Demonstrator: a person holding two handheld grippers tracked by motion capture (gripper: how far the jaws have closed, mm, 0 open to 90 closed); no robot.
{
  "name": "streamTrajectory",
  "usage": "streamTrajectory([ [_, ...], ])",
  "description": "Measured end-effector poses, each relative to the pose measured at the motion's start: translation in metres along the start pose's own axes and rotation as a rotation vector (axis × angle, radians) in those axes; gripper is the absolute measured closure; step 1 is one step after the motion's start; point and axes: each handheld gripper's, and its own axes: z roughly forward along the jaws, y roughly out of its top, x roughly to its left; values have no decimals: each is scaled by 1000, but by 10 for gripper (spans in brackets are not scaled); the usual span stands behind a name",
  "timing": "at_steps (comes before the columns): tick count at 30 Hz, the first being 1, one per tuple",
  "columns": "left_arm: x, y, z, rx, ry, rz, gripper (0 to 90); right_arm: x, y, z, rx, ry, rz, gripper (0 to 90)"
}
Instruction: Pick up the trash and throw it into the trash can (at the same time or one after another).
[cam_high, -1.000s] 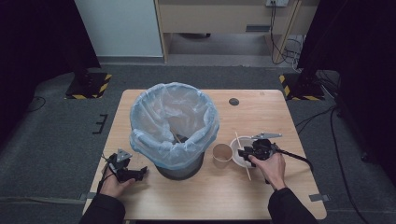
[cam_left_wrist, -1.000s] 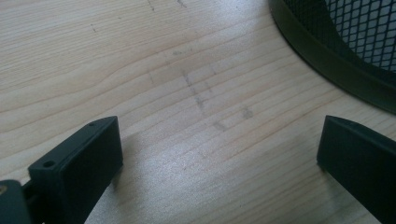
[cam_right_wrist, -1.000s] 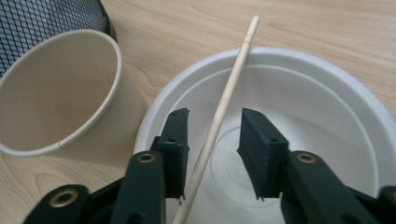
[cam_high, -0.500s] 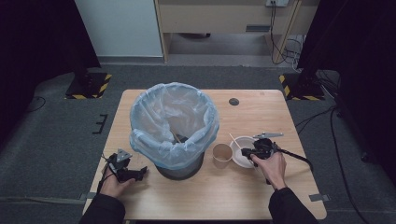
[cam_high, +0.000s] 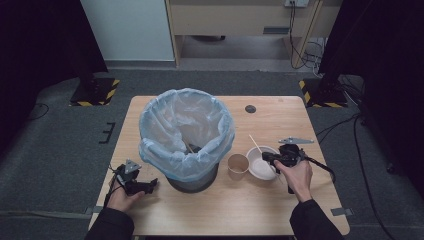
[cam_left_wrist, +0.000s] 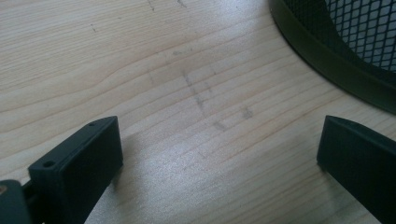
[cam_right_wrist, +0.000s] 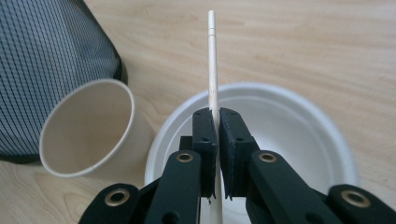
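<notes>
A thin wooden stick (cam_right_wrist: 213, 70) is pinched between the jaws of my right gripper (cam_right_wrist: 217, 126), which is shut on it over a white paper bowl (cam_right_wrist: 289, 121). The stick points away past the bowl's far rim. A brown paper cup (cam_right_wrist: 88, 126) stands just left of the bowl. In the high view the right gripper (cam_high: 270, 158) is at the bowl (cam_high: 257, 167), with the cup (cam_high: 238, 165) and stick (cam_high: 255, 143) beside it. My left gripper (cam_left_wrist: 219, 154) is open and holds nothing, low over bare wood, and in the high view it (cam_high: 149, 186) rests left of the bin.
A black mesh bin (cam_high: 186, 135) lined with a pale blue bag stands mid-table, with some debris inside. Its base (cam_left_wrist: 327, 56) is close to the left gripper. A small dark disc (cam_high: 250, 108) lies at the far right of the wooden table (cam_high: 240, 210).
The right gripper, holding the stick, has shifted slightly to the right over the bowl. The left hand and its gripper have stayed put.
</notes>
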Motion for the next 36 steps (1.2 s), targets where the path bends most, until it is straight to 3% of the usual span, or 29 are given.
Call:
streamTrajectory([
  [17, 0, 0, 0, 0, 0, 0, 0, 4, 26, -44, -274, -35, -34, 860],
  [24, 0, 0, 0, 0, 0, 0, 0, 11, 38, -67, -396, 14, -42, 860],
  [31, 0, 0, 0, 0, 0, 0, 0, 23, 48, -83, -475, 51, -68, 860],
  [36, 0, 0, 0, 0, 0, 0, 0, 32, 56, -96, -538, 104, -69, 860],
])
